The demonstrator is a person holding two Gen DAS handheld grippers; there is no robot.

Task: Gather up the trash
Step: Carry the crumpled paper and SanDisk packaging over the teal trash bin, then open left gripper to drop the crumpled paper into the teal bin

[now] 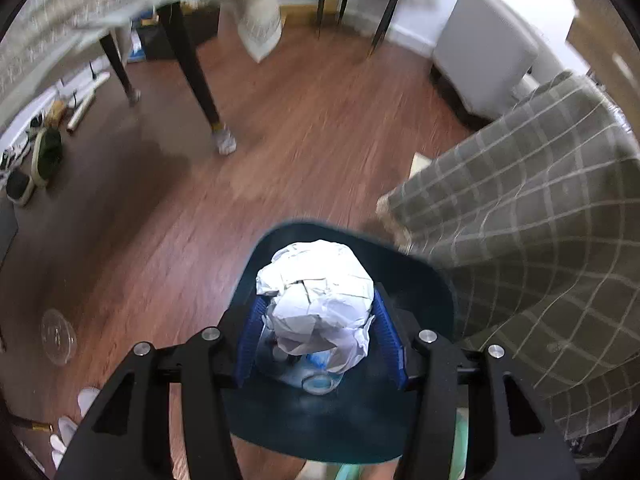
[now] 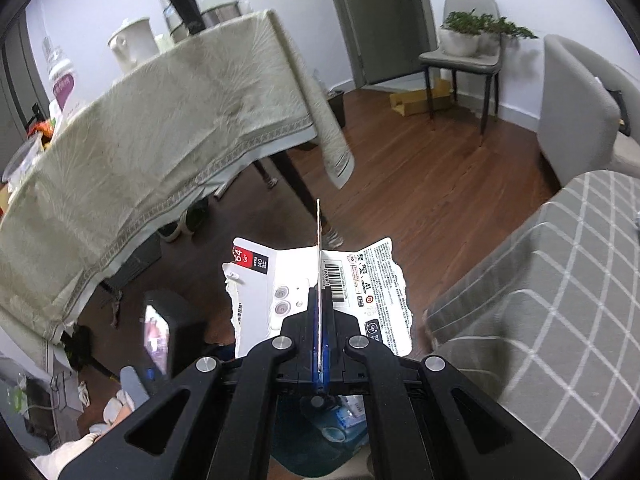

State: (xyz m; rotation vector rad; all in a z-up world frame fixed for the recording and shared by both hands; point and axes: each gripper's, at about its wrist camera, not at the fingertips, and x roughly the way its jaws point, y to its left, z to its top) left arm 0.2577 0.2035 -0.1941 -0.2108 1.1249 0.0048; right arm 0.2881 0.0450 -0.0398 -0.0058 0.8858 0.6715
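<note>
Left claw (image 1: 316, 344): mine was clamped on a crumpled white paper ball (image 1: 320, 292), blue pads pressed to both its sides.
Right claw (image 2: 320, 320): mine was pinched tight on a torn printed card package (image 2: 320, 292), held edge-on, its flaps spread to either side.
Bin (image 1: 420, 276): dark teal, mouth open, directly under the paper ball; a clear bottle (image 1: 318, 384) and bluish scraps lay inside.
Right edge: a checked grey cloth (image 1: 520, 248) hung just beside the bin's rim, crowding that side.
Open room: bare wooden floor (image 1: 300, 128) stretched ahead and to the left.
Far edge: the cloth-draped worktop (image 2: 160, 132) and its dark legs stood well apart from the bin.
Floor left: a clear plastic lid (image 1: 58, 336) lay alone.
</note>
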